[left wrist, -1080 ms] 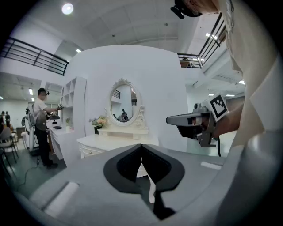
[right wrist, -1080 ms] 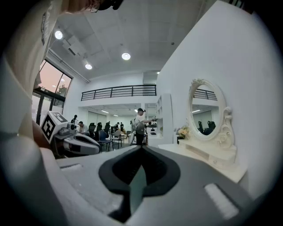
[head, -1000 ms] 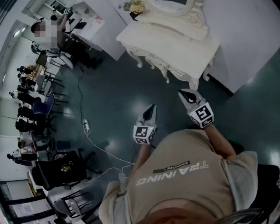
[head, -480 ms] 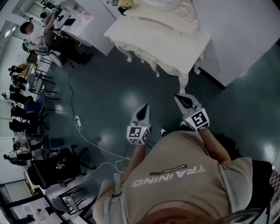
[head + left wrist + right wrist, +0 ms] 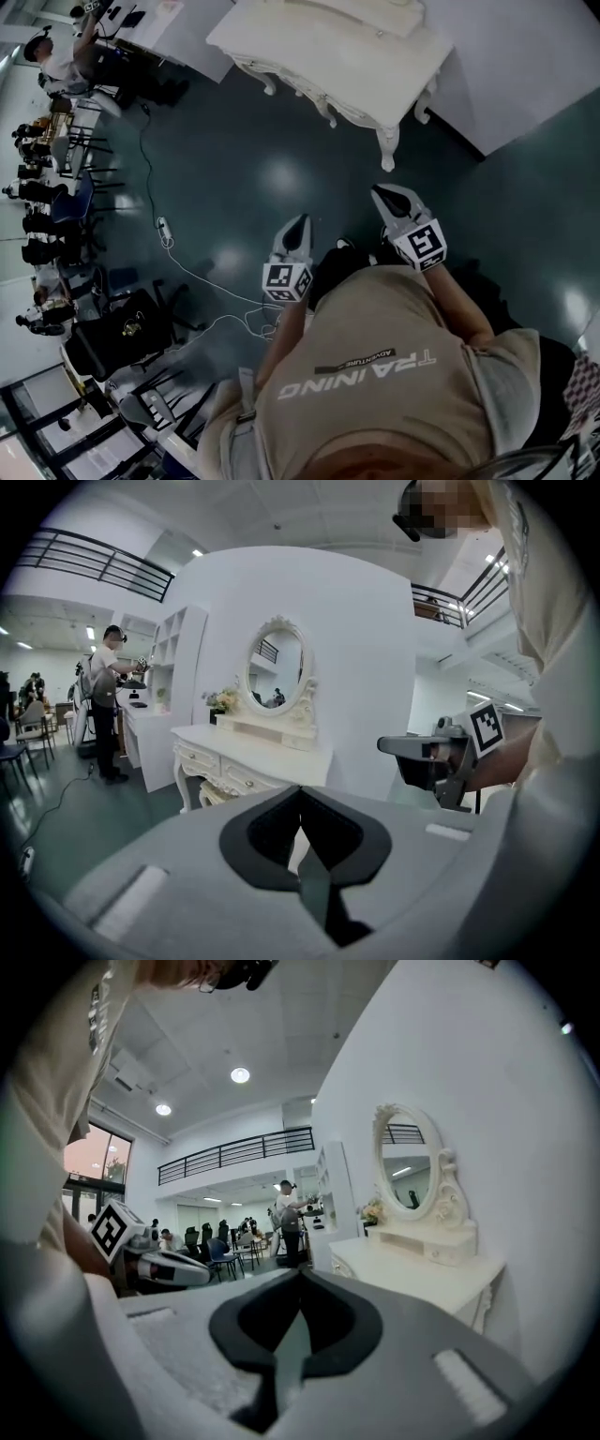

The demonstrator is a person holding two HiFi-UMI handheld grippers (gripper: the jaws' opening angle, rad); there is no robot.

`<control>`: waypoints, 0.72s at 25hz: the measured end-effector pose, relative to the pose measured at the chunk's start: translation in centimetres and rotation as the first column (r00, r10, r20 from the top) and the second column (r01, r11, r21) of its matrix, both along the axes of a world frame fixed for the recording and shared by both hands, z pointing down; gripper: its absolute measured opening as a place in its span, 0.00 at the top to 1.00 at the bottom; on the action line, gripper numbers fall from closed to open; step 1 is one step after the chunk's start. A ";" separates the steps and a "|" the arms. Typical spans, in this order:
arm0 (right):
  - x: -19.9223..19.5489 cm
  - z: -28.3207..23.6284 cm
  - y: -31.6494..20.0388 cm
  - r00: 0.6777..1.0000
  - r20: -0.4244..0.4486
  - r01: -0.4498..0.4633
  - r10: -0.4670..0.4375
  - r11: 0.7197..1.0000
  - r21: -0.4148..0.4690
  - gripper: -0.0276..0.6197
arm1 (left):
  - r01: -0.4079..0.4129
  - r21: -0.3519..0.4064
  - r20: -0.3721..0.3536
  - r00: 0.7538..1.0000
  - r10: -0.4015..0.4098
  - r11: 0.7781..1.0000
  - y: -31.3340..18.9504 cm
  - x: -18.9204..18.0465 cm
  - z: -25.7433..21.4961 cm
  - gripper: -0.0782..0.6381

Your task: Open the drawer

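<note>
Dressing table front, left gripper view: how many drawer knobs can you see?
2. The first knob is near the dressing table's left leg; the second knob is further right. The left gripper may hide more.

I see the drawers (image 5: 201, 758) shut flush in the white dressing table's (image 5: 272, 750) carved front, under its top.

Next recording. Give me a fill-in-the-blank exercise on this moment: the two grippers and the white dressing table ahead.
1. The left gripper has its fingers ____, with nothing between them.
2. The right gripper, also shut, holds ____.
3. The mirror on the dressing table has an ____ shape.
4. Neither gripper touches the table, and its drawers are all ____.

Missing words: shut; nothing; oval; closed.
</note>
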State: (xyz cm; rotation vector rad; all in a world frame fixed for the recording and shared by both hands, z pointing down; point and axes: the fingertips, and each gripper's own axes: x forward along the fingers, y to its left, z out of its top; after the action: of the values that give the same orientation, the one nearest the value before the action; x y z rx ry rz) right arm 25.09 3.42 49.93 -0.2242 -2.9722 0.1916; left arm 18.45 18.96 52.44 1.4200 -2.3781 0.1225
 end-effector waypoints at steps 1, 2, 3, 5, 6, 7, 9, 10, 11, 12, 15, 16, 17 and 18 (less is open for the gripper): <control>0.1 0.2 -0.2 1.000 -0.005 0.002 -0.002 1.000 -0.006 0.95 | 0.008 -0.004 -0.005 1.000 -0.008 1.000 0.1 0.1 0.2 0.88; 0.1 0.5 -0.3 1.000 -0.018 0.009 -0.009 1.000 -0.008 0.95 | 0.018 -0.002 -0.009 1.000 -0.018 1.000 0.1 0.1 0.2 0.88; -0.1 1.0 -0.4 0.999 -0.038 0.019 -0.019 1.000 -0.008 0.95 | 0.026 0.005 -0.013 1.000 -0.026 1.000 0.0 -0.2 0.1 0.88; -1.2 2.2 -0.6 0.996 -0.083 0.035 -0.037 0.999 -0.022 0.95 | 0.031 0.021 -0.017 0.999 -0.031 0.999 -0.3 -1.2 0.1 0.88; -2.1 2.7 -0.5 0.994 -0.099 0.036 -0.040 0.999 -0.033 0.95 | 0.030 0.026 -0.019 0.999 -0.029 0.999 -0.2 -1.8 0.4 0.88; -3.0 3.2 -0.4 0.994 -0.106 0.034 -0.038 0.999 -0.042 0.95 | 0.028 0.029 -0.020 0.999 -0.028 0.999 -0.1 -2.6 0.8 0.88; -4.5 3.7 0.2 0.993 -0.112 0.031 -0.037 0.998 -0.055 0.95 | 0.031 0.034 -0.025 0.999 -0.030 0.999 0.3 -3.9 1.5 0.88; -5.0 3.8 0.6 0.993 -0.115 0.032 -0.039 0.998 -0.058 0.95 | 0.034 0.042 -0.023 0.999 -0.033 0.999 0.5 -4.5 1.6 0.88; -5.6 3.8 1.0 0.992 -0.119 0.036 -0.043 0.998 -0.055 0.95 | 0.035 0.051 -0.014 0.999 -0.034 0.998 0.7 -5.1 1.5 0.88; -6.2 3.7 1.4 0.991 -0.126 0.042 -0.048 0.998 -0.047 0.95 | 0.033 0.059 0.001 0.999 -0.033 0.998 1.0 -5.9 1.2 0.88; -9.4 3.4 2.8 0.987 -0.150 0.057 -0.057 0.998 -0.005 0.95 | 0.014 0.053 0.041 0.999 -0.017 0.999 1.6 -9.1 0.7 0.88; -10.9 2.9 3.0 0.988 -0.146 0.058 -0.056 0.998 0.008 0.95 | 0.004 0.052 0.044 0.999 -0.006 0.999 1.6 -10.5 0.7 0.88; -12.2 2.1 3.2 0.989 -0.135 0.057 -0.054 0.998 0.021 0.95 | -0.011 0.056 0.045 0.999 0.008 0.998 1.4 -11.7 0.6 0.88; -13.5 1.4 3.3 0.991 -0.121 0.053 -0.049 0.998 0.035 0.95 | -0.030 0.062 0.049 0.998 0.027 0.998 1.2 -12.8 0.4 0.88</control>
State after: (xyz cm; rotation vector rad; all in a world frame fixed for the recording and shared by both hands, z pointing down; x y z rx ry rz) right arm 11.63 6.72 51.34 -0.2733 -2.8445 0.1368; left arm 5.68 20.19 52.84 1.4958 -2.4206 0.0908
